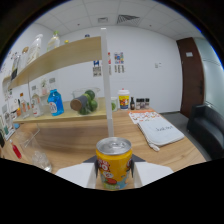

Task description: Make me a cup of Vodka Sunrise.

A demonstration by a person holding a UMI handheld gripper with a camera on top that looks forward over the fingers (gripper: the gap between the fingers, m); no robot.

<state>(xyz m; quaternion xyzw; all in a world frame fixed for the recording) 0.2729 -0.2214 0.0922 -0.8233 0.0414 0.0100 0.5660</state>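
Far left, a wooden shelf (60, 60) carries pale bottles, and beneath it a blue plastic bottle (55, 102) stands on the wooden surface (75, 137). Just right of it, a clear container (84, 101) holds round green and brown fruit. In the middle, a yellow aluminium can (114, 162) with a shiny silver top and pull tab sits clamped between the jaws of the gripper (114, 172), raised above the surface. A thin white post (106, 82) rises behind it. Farther right stands a yellow-labelled tub (123, 99), then small dark bottles (140, 103), a white cloth bag (159, 131), and a black sofa (206, 122).
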